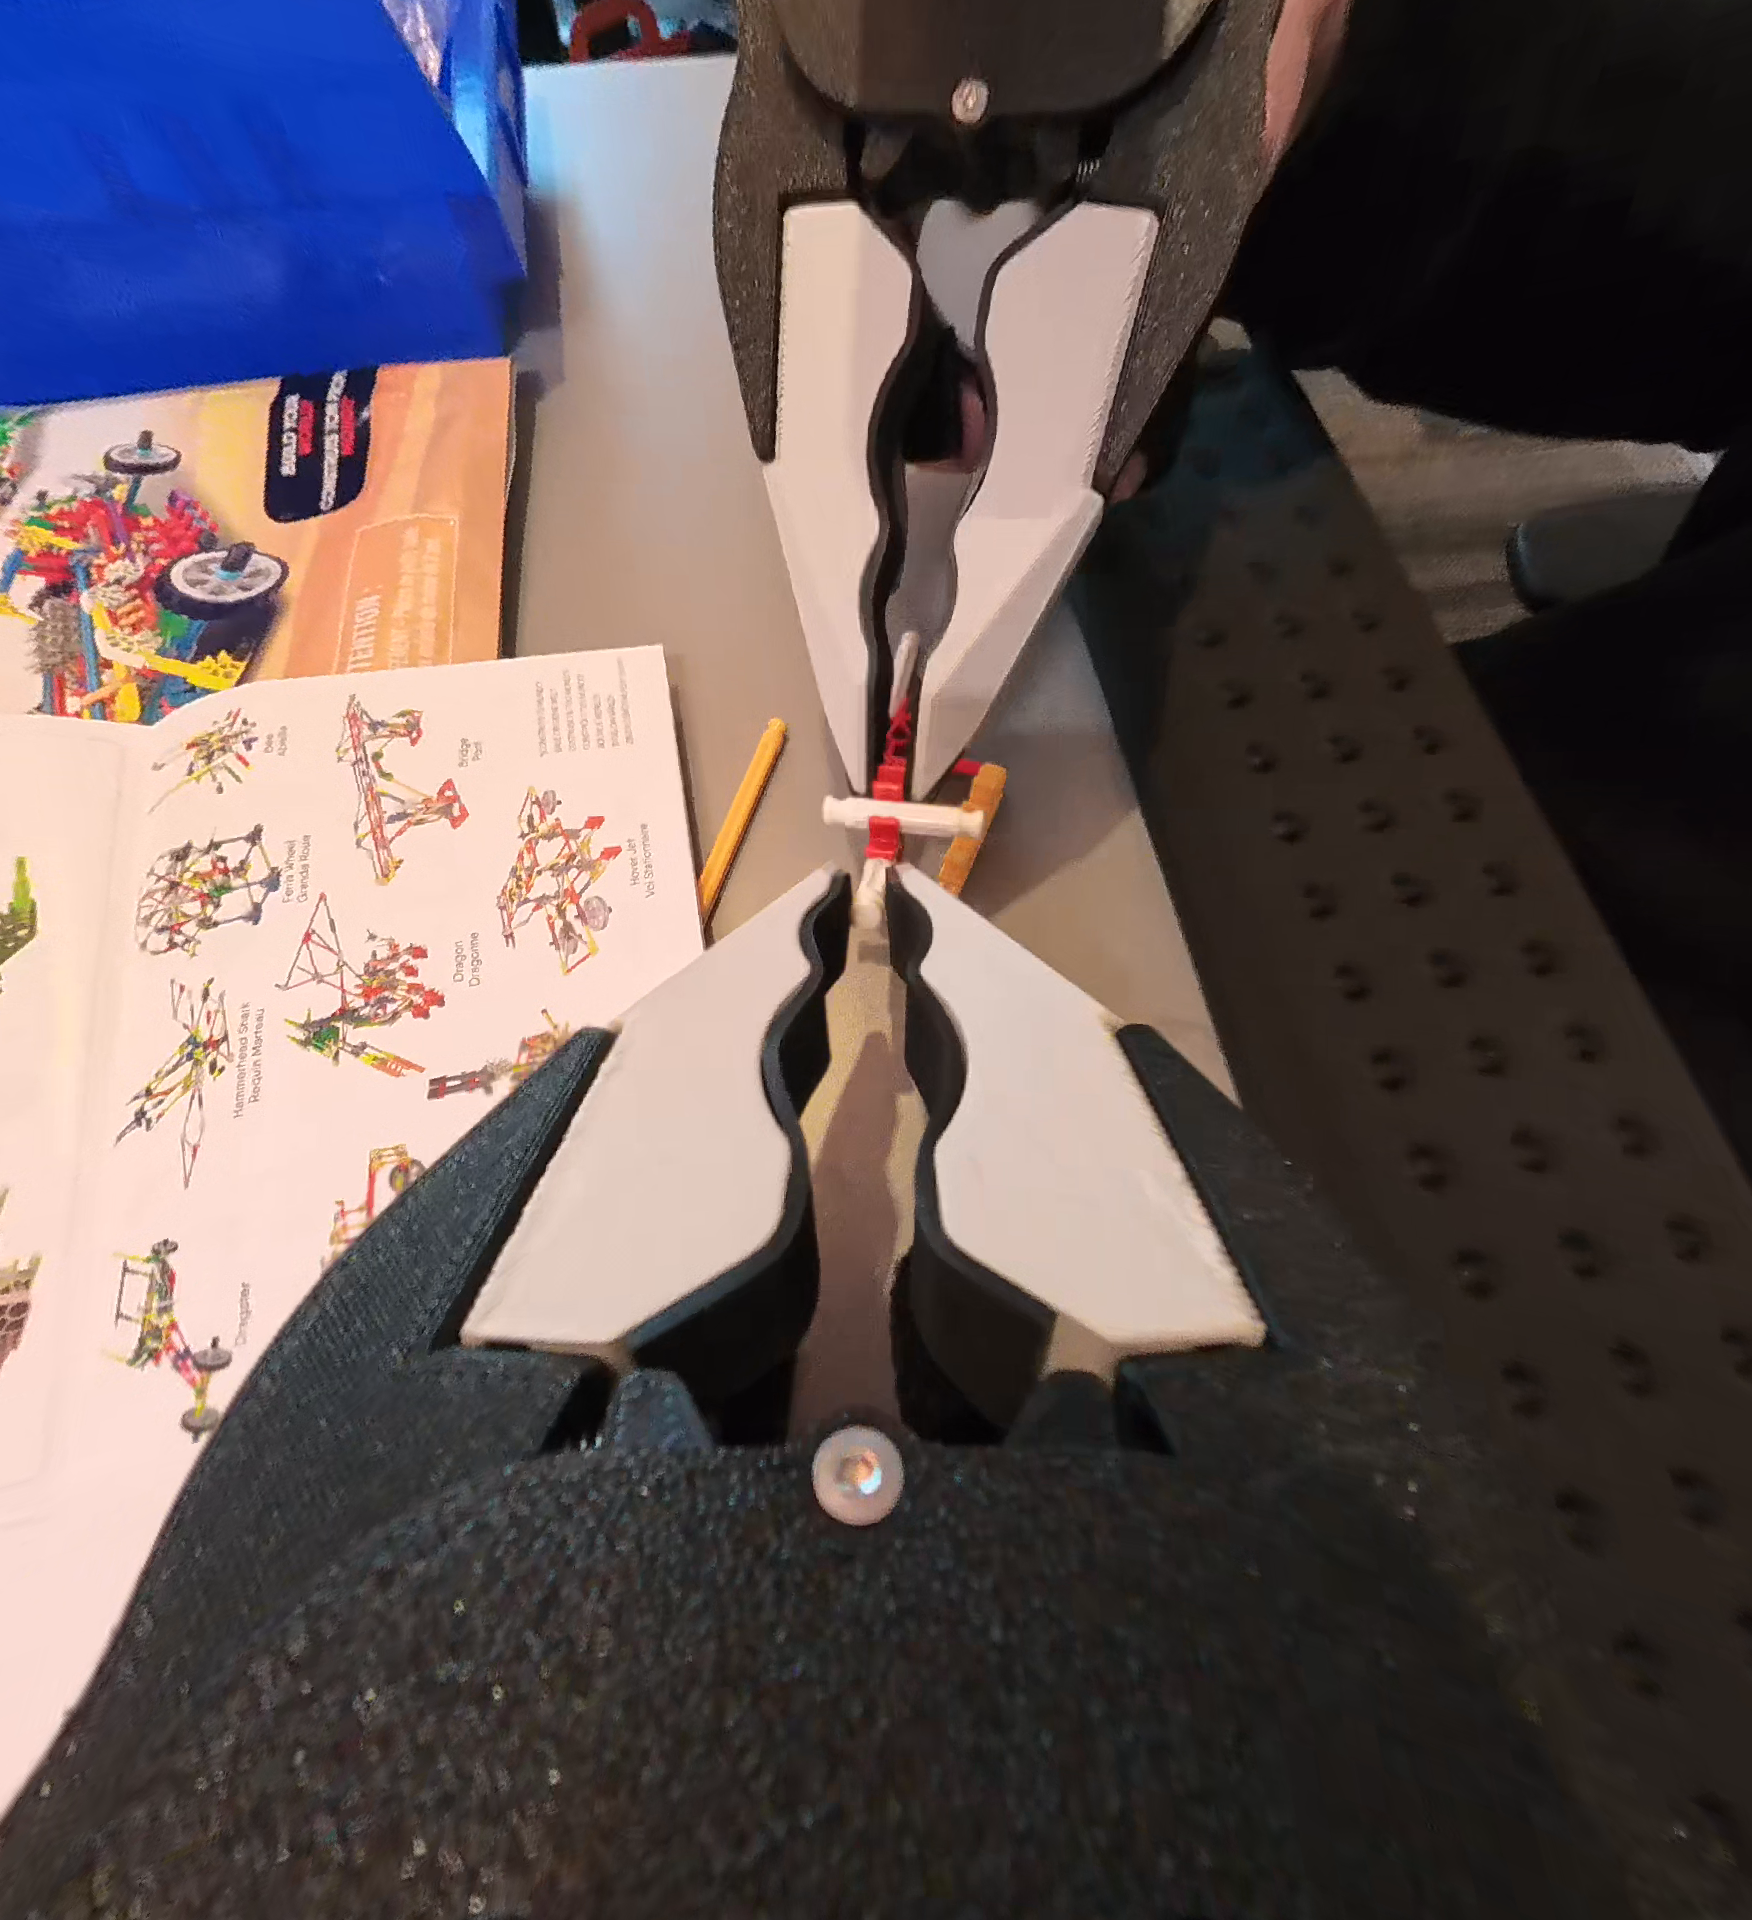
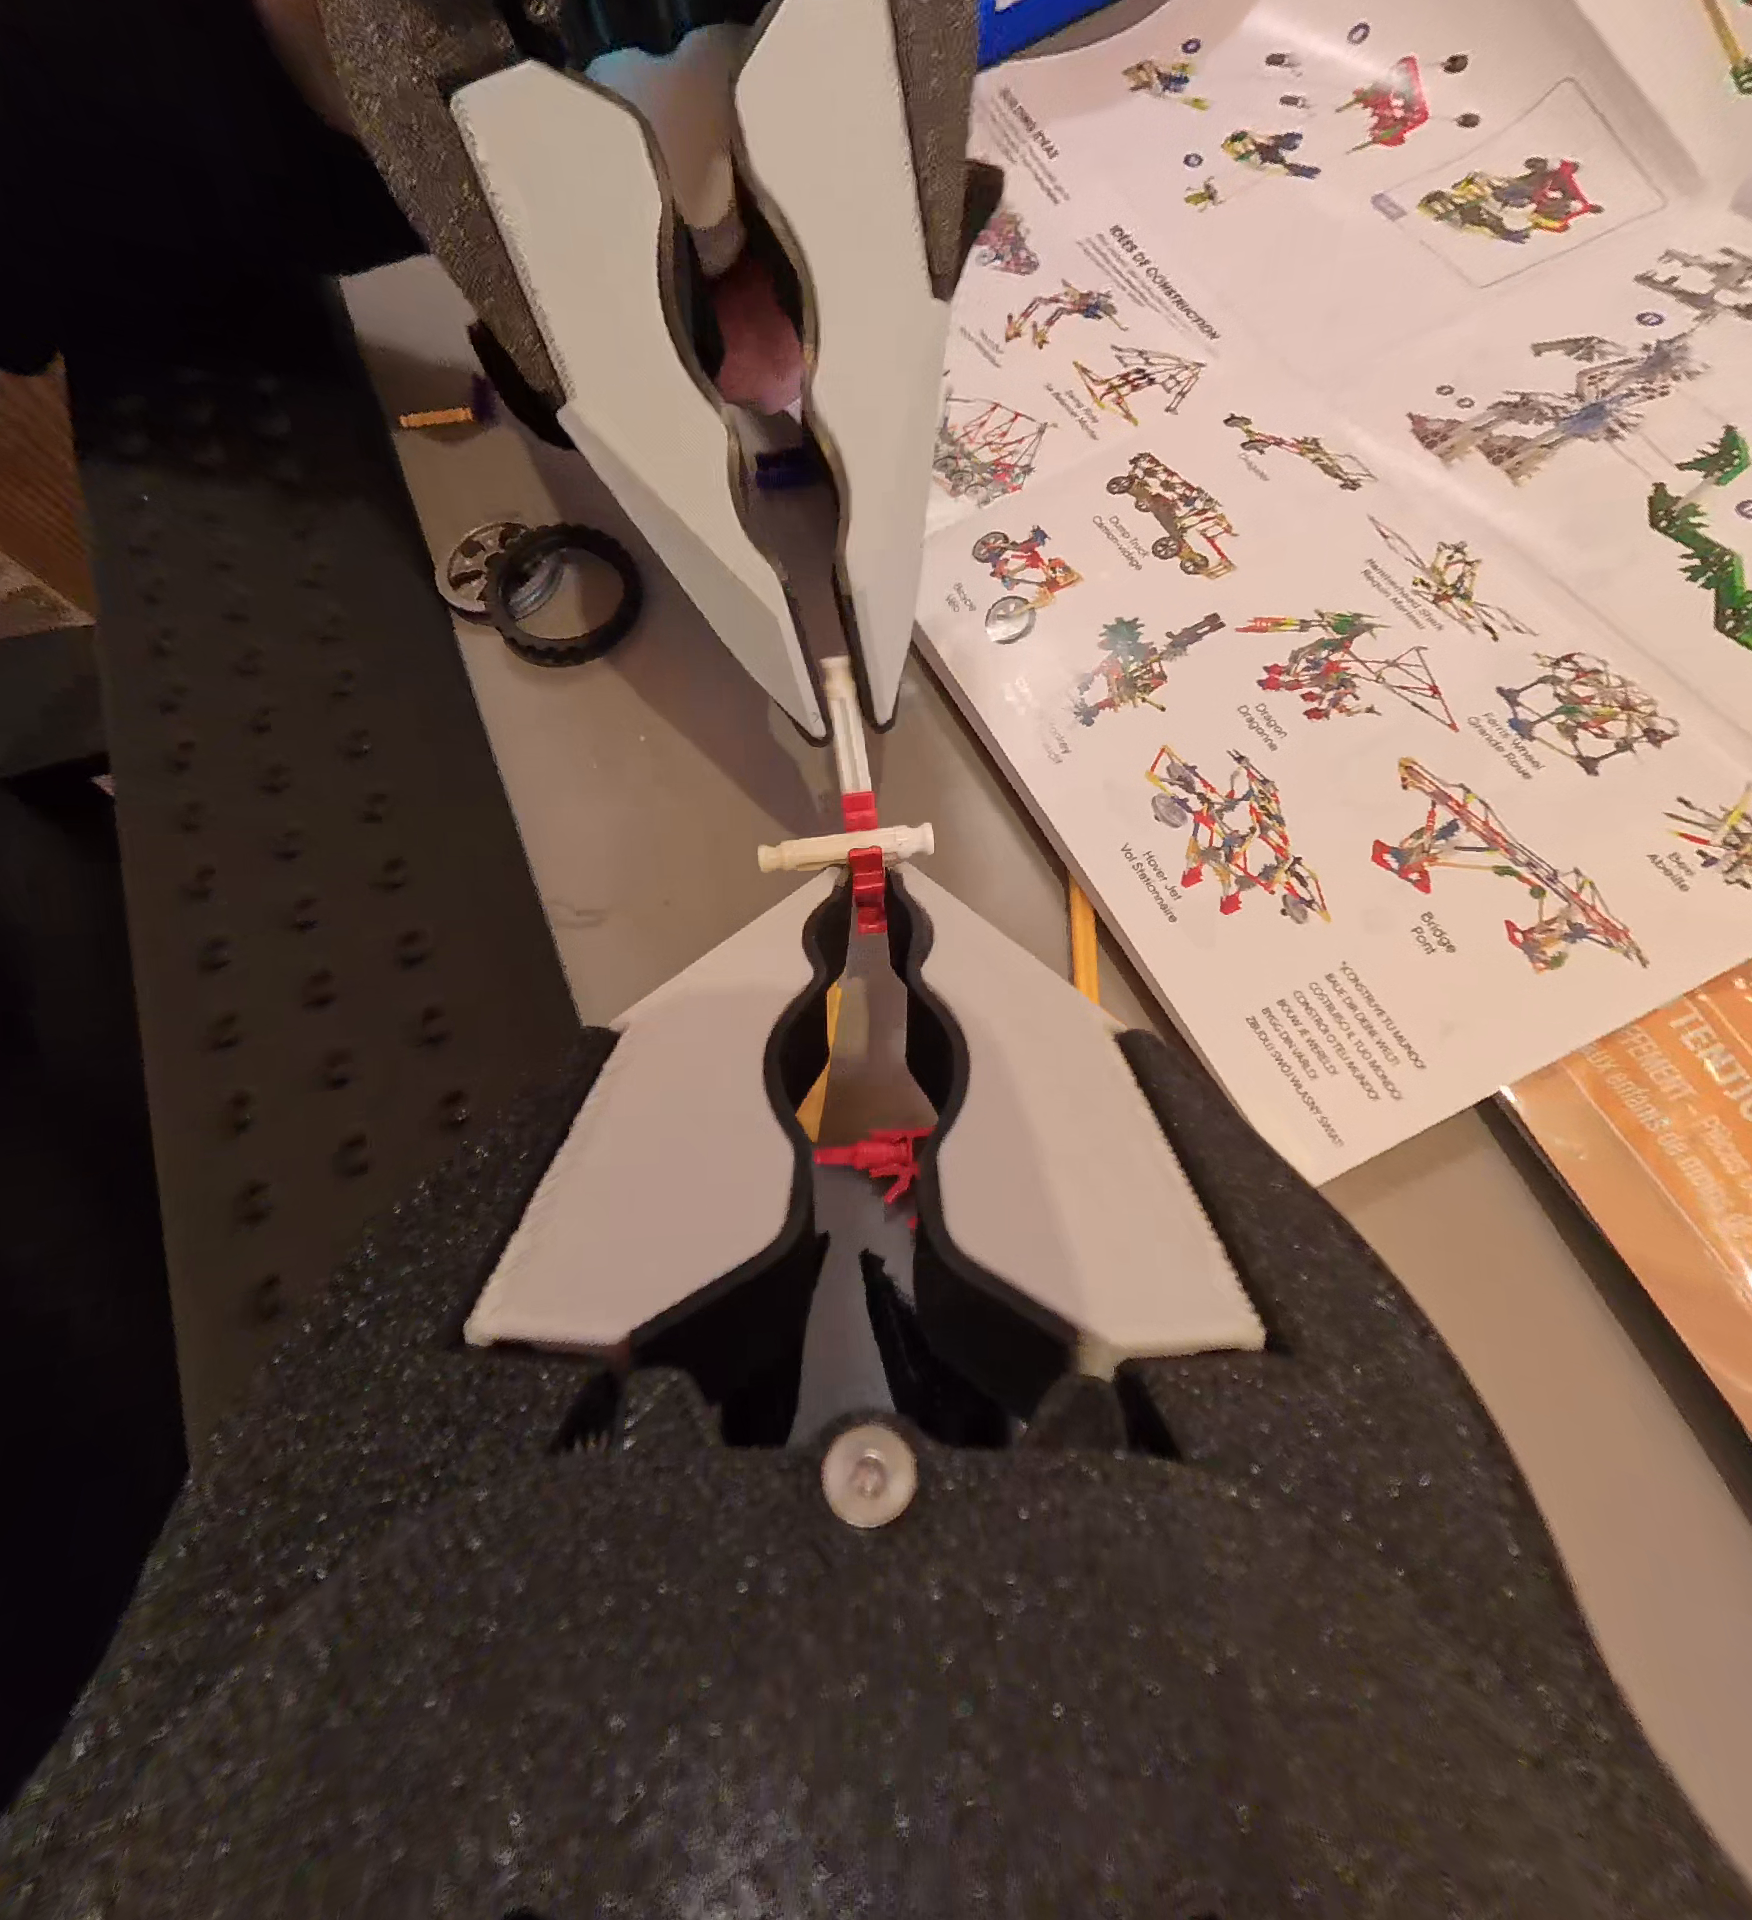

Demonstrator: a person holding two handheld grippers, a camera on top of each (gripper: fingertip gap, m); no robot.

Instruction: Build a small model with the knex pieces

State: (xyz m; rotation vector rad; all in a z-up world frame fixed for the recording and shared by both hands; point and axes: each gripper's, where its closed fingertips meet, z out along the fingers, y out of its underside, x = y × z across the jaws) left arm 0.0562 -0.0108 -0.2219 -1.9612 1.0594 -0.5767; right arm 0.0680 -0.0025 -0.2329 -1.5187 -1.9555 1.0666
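The two grippers face each other tip to tip over a grey table, holding one small toy assembly between them. My left gripper (image 1: 867, 885) is shut on the end of a white rod (image 1: 869, 906). That rod runs into a red connector (image 1: 882, 833) carrying a short white cross rod (image 1: 903, 816). My right gripper (image 2: 864, 881) is shut on a red connector (image 2: 864, 888) just behind the cross rod (image 2: 846, 847). The right gripper also shows in the left wrist view (image 1: 893, 764), and the left gripper in the right wrist view (image 2: 849, 722), pinching the white rod (image 2: 844, 727).
An open instruction booklet (image 1: 384, 883) and an orange sheet (image 1: 384, 540) lie beside the grippers, with a blue box (image 1: 197, 187) behind. A yellow rod (image 1: 742, 821), a tan piece (image 1: 976, 831), a black tyre (image 2: 565, 592) and red pieces (image 2: 877, 1158) lie loose. A black perforated board (image 1: 1423, 987) borders the table. Left and right tips are no more than a few centimetres apart.
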